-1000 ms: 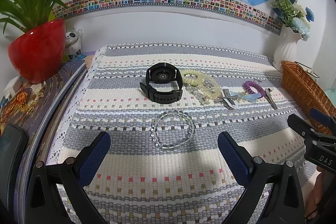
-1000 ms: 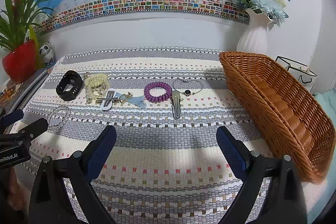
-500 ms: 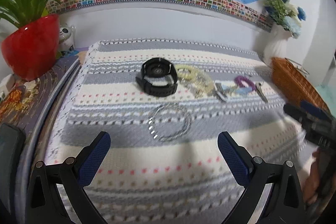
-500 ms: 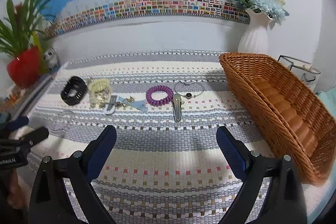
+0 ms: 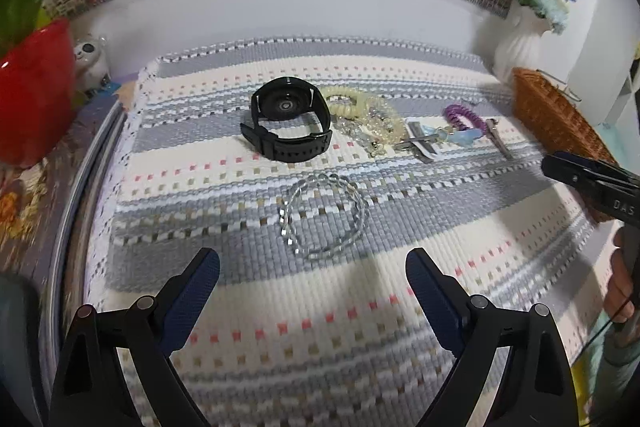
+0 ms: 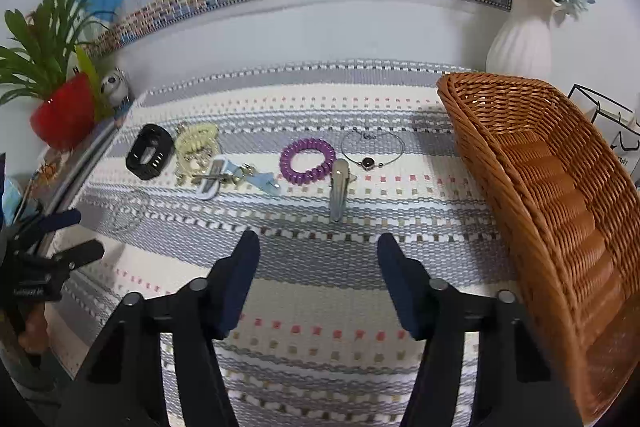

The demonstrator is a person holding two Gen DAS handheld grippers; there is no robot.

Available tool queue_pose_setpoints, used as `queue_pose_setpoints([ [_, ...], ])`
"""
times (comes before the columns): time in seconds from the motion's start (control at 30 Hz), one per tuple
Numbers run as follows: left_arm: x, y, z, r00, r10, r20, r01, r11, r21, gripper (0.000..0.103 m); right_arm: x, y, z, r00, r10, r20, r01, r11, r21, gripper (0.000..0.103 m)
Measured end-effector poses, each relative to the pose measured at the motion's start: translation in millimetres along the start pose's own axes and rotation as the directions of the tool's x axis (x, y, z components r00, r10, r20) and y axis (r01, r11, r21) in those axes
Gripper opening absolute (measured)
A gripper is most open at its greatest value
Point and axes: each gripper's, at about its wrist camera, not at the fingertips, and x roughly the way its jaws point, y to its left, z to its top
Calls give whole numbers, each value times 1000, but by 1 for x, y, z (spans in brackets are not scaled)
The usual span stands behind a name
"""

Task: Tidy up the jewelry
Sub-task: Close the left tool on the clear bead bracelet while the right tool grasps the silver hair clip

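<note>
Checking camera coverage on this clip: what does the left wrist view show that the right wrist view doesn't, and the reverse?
Only the left wrist view shows the watch's round case back and the beads of the clear bracelet sharply. Only the right wrist view shows the thin chain bracelet and the wicker basket's inside. Both show the black watch, purple coil hair tie, silver hair clip, striped mat, and both open grippers, left gripper, right gripper.
</note>
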Motion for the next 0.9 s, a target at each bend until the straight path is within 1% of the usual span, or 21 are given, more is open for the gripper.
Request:
queue_pose_setpoints([
  [0.03,2,-1,3,1000,0,-5,0,1000,2,94,3,-3,1,1000,-7,-14,7,1000,-1,52],
  [0.1,2,-2,5,1000,-14,2,14,1000,2,94,10,-9,6,999,-11,-42,11,1000,6,49],
  [0.13,1,-1,7,1000,-17,9,17,1000,1,93,13,-11,7,999,-8,-50,9,1000,9,44],
  [0.2,-2,3,11,1000,3,27,-3,1000,-5,91,23,-13,11,997,-8,-76,9,1000,3,39],
  [0.27,-3,9,15,999,32,39,-31,999,-20,73,32,-14,15,995,-6,-98,7,1000,8,39],
  [0.3,-2,12,16,998,46,34,-45,999,-29,61,39,-15,19,994,3,-112,-1,1000,15,39],
  [0.33,0,15,18,998,55,23,-54,998,-38,59,43,-16,21,993,9,-118,-6,1000,20,39],
  [0.47,10,25,19,1000,25,-8,-26,998,-58,59,59,-19,32,992,-8,-129,10,1000,21,39],
  [0.57,15,27,19,999,31,-17,-32,998,-62,59,69,-18,35,990,-6,-141,9,1000,25,39],
  [0.67,20,32,20,999,20,-28,-22,997,-75,59,73,-16,38,991,-23,-132,25,1000,13,39],
  [0.73,23,31,21,999,21,-30,-23,997,-70,59,76,-15,41,991,-24,-130,25,1000,12,39],
  [0.83,28,27,22,999,13,-42,-16,998,-61,59,81,-11,43,991,-52,-121,51,999,-16,38],
  [0.9,30,22,23,999,28,-42,-30,999,-42,59,82,-7,43,991,-71,-115,68,997,-32,38],
])
